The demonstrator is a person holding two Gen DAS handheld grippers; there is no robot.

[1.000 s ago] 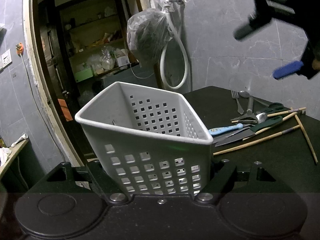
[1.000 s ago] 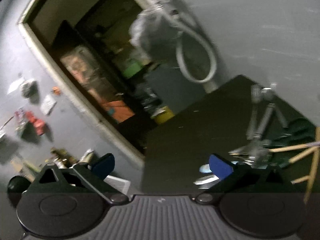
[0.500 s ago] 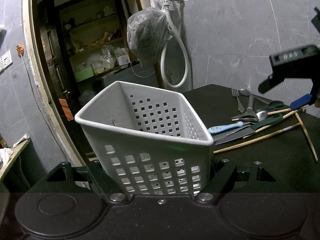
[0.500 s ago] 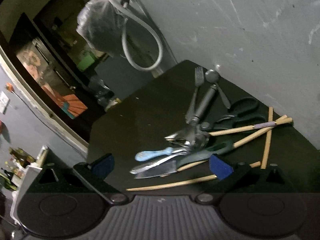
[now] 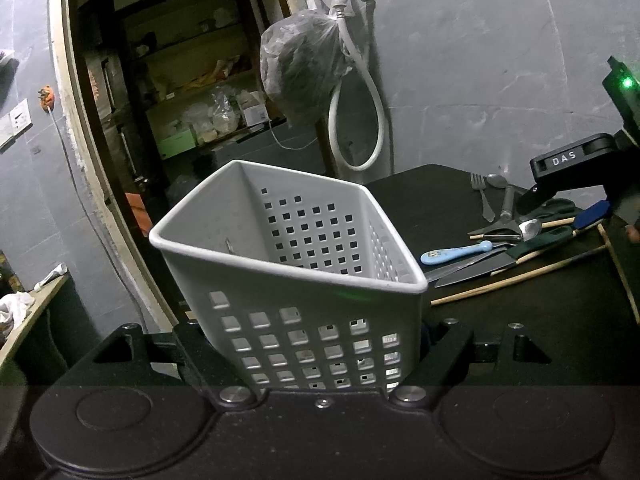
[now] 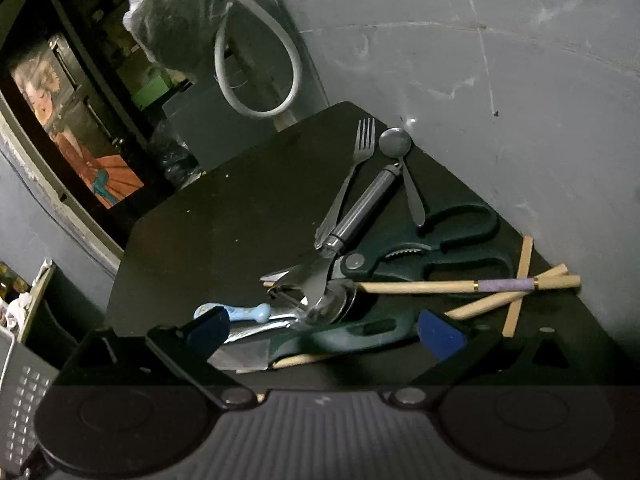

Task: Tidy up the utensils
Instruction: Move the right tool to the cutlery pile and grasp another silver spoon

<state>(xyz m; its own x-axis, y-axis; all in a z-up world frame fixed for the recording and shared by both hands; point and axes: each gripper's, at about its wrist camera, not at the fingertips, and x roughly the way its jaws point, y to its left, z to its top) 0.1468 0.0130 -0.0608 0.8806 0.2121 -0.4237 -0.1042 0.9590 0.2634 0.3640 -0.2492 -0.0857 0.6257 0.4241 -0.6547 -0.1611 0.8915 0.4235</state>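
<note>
Dark counter (image 6: 208,232) against a grey marbled wall; open doorway and shelves on the left, hose loop (image 5: 356,128) beside a hanging plastic bag. Left tool (image 5: 320,360) clamps the tilted white perforated basket (image 5: 304,264) at its lower walls. Right tool (image 6: 324,328) open, hovering just above the utensil pile: knife with green handle (image 6: 352,338) between its pads, fork (image 6: 352,176), scissors (image 6: 440,248), chopsticks (image 6: 424,287) beyond. Knife blade partly hidden by the left finger.
</note>
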